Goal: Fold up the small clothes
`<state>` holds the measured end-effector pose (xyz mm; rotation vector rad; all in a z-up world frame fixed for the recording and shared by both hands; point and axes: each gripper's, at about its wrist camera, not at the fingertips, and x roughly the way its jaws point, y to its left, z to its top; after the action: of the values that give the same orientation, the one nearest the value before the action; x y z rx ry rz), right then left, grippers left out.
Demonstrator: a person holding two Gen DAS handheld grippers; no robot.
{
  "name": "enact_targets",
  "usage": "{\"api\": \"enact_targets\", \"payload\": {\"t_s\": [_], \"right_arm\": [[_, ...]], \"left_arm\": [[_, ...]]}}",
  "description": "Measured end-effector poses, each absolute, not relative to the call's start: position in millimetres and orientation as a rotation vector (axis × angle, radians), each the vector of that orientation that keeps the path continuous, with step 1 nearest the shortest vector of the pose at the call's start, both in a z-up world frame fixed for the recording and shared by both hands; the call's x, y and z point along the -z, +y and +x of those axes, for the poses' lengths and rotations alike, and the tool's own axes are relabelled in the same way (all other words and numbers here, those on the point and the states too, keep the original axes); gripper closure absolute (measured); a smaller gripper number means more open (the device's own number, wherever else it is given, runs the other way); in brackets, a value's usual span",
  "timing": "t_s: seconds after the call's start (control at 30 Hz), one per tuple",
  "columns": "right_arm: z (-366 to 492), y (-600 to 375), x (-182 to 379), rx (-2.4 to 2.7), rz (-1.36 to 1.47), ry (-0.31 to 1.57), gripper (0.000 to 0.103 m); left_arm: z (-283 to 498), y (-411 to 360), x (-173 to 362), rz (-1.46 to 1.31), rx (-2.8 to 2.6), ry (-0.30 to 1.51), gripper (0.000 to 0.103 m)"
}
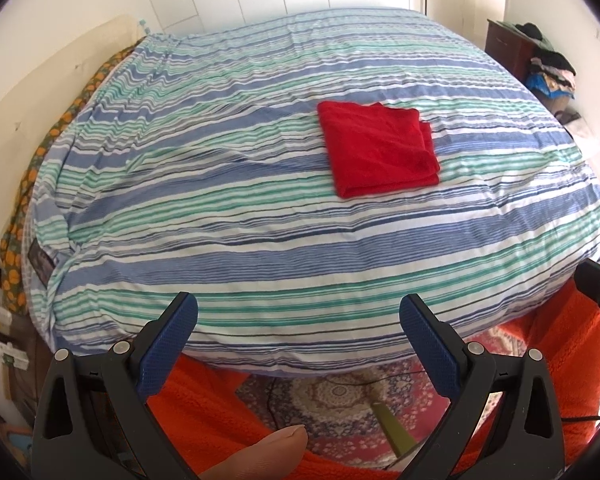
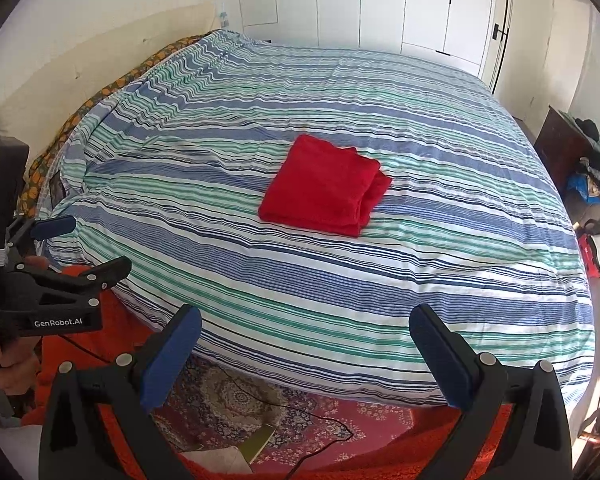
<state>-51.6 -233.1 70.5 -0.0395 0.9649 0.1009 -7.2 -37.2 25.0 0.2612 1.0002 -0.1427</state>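
Left wrist view: left gripper [image 1: 298,316] hangs with jaws spread and empty off the near edge of the striped bed [image 1: 260,240]; the folded red cloth [image 1: 376,152] lies mid-bed, well apart. Right wrist view: right gripper [image 2: 305,330] likewise spread, empty, cloth [image 2: 324,186] beyond.

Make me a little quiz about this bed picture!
1. True or false: the red cloth is already folded.
2. The cloth lies on: A) the rug B) the striped bed C) the dresser
3. Fill in: both the left gripper and the right gripper are ____.

Key: 1 true; 2 B; 3 open, holding nothing.
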Motion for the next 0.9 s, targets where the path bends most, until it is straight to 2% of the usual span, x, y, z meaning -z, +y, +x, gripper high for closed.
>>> {"api": "enact_targets", "payload": {"t_s": [0.9], "right_arm": [[-54.0, -233.6, -71.5, -0.103, -0.037, 0.971, 0.001]], "left_arm": [[-9.8, -38.7, -21.6, 0.280, 0.148, 1.004, 0.002]]}}
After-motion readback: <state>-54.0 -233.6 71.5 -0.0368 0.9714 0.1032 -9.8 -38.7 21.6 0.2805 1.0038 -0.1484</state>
